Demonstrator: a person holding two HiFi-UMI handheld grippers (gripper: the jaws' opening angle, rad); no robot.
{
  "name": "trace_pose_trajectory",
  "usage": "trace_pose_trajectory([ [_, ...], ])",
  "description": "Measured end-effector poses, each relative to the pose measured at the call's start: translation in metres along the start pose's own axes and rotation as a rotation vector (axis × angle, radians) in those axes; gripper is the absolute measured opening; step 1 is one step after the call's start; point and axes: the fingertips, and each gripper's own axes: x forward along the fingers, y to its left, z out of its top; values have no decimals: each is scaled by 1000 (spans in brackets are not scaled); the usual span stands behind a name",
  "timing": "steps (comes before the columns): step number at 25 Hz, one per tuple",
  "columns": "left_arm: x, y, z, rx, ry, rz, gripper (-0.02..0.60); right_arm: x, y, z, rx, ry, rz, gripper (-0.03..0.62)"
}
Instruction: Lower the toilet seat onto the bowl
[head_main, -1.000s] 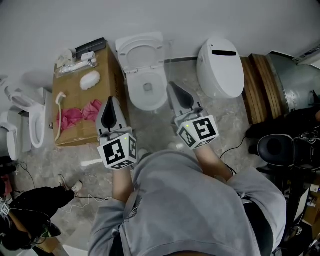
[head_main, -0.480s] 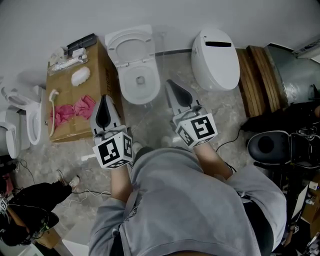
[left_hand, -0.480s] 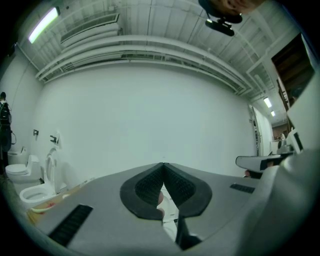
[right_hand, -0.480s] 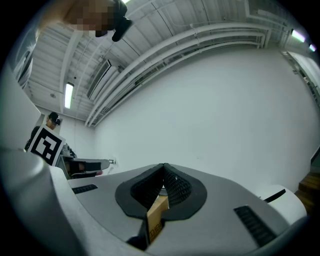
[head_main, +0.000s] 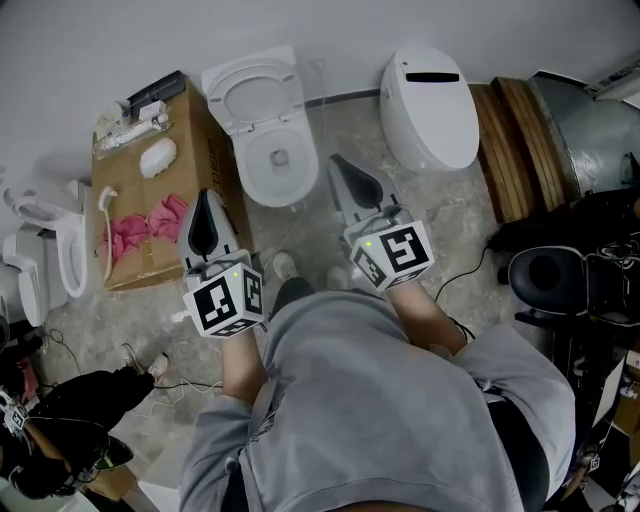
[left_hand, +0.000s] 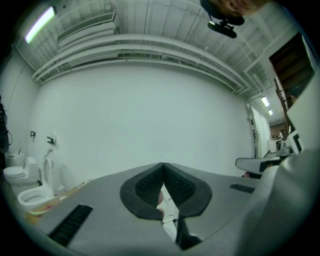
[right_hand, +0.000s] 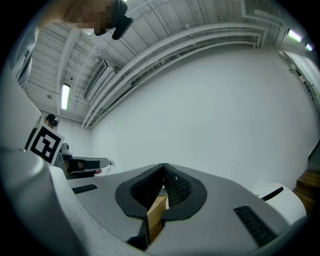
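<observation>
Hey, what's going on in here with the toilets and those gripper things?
A person in a grey hoodie stands facing a white toilet, holding a two-jaw gripper in each hand. The toilet seat is up against the wall, not yet lowered onto the bowl. The left gripper and right gripper are both shut and empty, held out level toward the toilet.

The white toilet seat (head_main: 250, 62) stands raised, tipped back towards the wall (a plain oval ring), leaving the white bowl (head_main: 262, 190) open.
</observation>
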Motion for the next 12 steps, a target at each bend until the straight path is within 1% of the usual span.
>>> trace_pose_trajectory([
  [7, 35, 13, -4, -18, -8, -49, 0, 26, -6, -3, -29, 3, -50, -2],
  [12, 70, 33, -6, -20, -9, -86, 0, 64, -7, -3, -44, -2, -83, -1],
])
